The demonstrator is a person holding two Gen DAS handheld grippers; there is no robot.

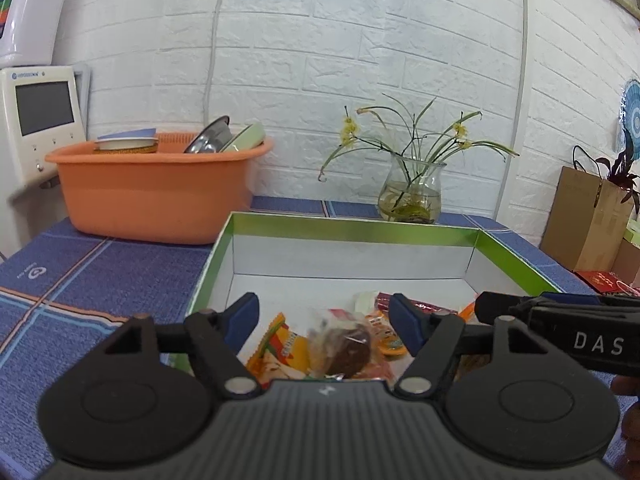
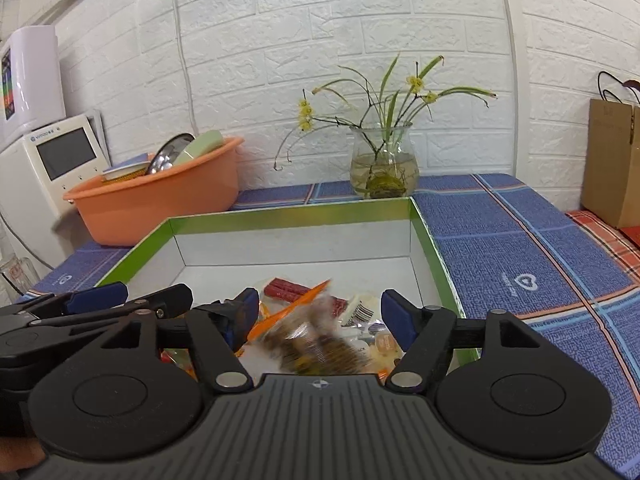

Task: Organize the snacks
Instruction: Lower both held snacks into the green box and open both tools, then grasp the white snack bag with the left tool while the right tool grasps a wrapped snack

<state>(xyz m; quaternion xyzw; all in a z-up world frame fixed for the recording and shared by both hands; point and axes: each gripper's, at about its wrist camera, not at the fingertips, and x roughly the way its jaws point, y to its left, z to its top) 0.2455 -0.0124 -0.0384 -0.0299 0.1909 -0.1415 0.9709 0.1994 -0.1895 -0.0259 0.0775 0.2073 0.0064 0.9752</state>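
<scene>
A green-rimmed white box (image 1: 352, 226) (image 2: 288, 216) sits on the blue tablecloth and holds several snack packets at its near end. In the left wrist view a brown snack in clear wrap (image 1: 346, 350) and a yellow-orange packet (image 1: 282, 350) lie below my open left gripper (image 1: 322, 316). In the right wrist view a blurred brown packet (image 2: 320, 350) lies or falls between the fingers of my open right gripper (image 2: 314, 314), over red sticks (image 2: 286, 290) and an orange packet (image 2: 288, 310). Each gripper shows in the other's view, the right one (image 1: 560, 332) and the left one (image 2: 100, 304). Both hold nothing.
An orange basin (image 1: 156, 188) (image 2: 160, 196) with dishes stands at the back left beside a white appliance (image 1: 40, 120). A glass vase with flowers (image 1: 412, 192) (image 2: 384, 164) stands behind the box. A brown paper bag (image 2: 616, 160) stands at the right by the white brick wall.
</scene>
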